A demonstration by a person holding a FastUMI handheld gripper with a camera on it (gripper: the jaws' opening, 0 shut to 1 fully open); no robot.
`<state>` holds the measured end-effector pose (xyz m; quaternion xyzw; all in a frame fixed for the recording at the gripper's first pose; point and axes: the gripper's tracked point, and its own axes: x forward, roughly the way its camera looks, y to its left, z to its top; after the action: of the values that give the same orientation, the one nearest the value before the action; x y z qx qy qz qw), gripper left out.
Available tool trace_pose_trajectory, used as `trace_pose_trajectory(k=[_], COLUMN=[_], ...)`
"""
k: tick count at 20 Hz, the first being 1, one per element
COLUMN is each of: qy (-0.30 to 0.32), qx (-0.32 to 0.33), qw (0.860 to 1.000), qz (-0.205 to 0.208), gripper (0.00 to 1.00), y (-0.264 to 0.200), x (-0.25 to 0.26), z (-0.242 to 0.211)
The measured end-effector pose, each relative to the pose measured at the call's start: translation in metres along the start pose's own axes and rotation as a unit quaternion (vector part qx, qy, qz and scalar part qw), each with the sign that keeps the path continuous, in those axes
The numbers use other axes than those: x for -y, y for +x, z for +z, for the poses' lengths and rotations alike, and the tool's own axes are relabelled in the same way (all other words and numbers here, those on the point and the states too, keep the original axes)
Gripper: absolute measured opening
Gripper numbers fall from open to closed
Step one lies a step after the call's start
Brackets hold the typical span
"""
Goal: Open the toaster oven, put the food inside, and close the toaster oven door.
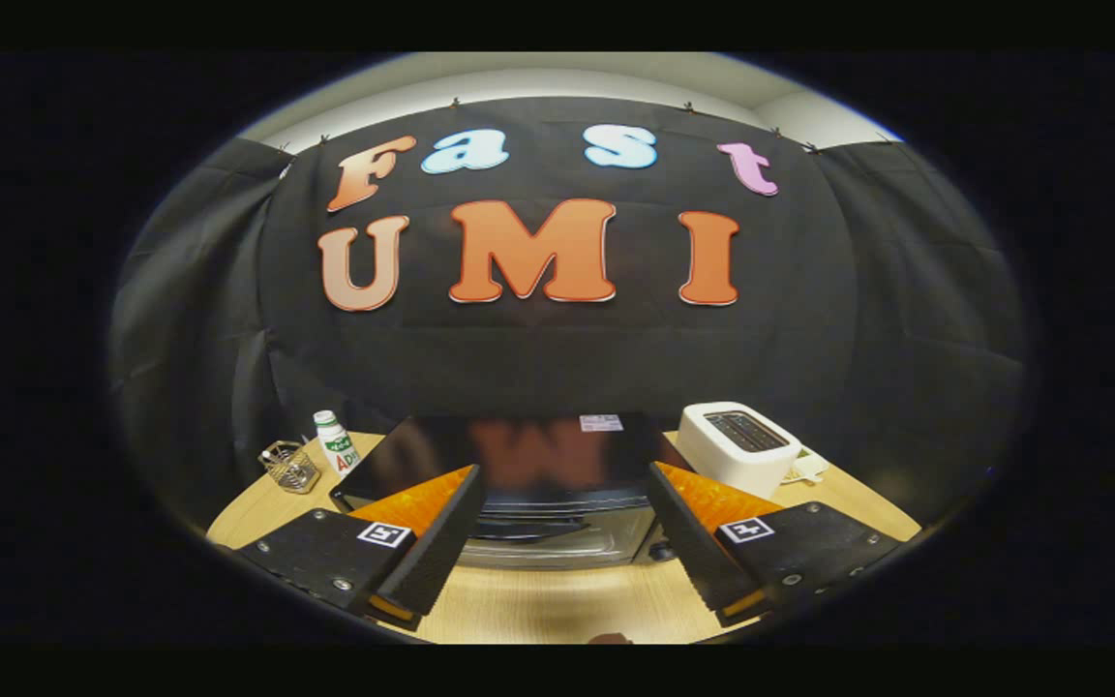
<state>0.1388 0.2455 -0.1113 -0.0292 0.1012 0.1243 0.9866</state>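
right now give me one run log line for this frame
phase: approach | gripper: open, holding nothing | toaster oven: just ahead between fingers, door closed | pop-up toaster: beyond right finger | bottle, wire basket: beyond left finger

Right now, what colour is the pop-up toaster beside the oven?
White toaster, dark slotted top, clearest in the gripper view.

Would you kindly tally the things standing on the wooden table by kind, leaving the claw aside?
Toaster ovens: 1, closed, just ahead of the open claw
Pop-up toasters: 1, white
Bottles: 1, white
Wire baskets: 1
Total: 4
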Motion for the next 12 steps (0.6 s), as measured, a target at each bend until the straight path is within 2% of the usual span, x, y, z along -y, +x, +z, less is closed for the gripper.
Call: trace_pose_trajectory(k=[6, 12], qy=[-0.008, -0.019], qx=[-0.034, -0.059], qw=[0.999, 0.998], qz=[0.019, 0.016], gripper=[1.00, 1.00], y=[0.033, 0.053], x=[-0.035, -0.041], z=[-0.024, -0.038])
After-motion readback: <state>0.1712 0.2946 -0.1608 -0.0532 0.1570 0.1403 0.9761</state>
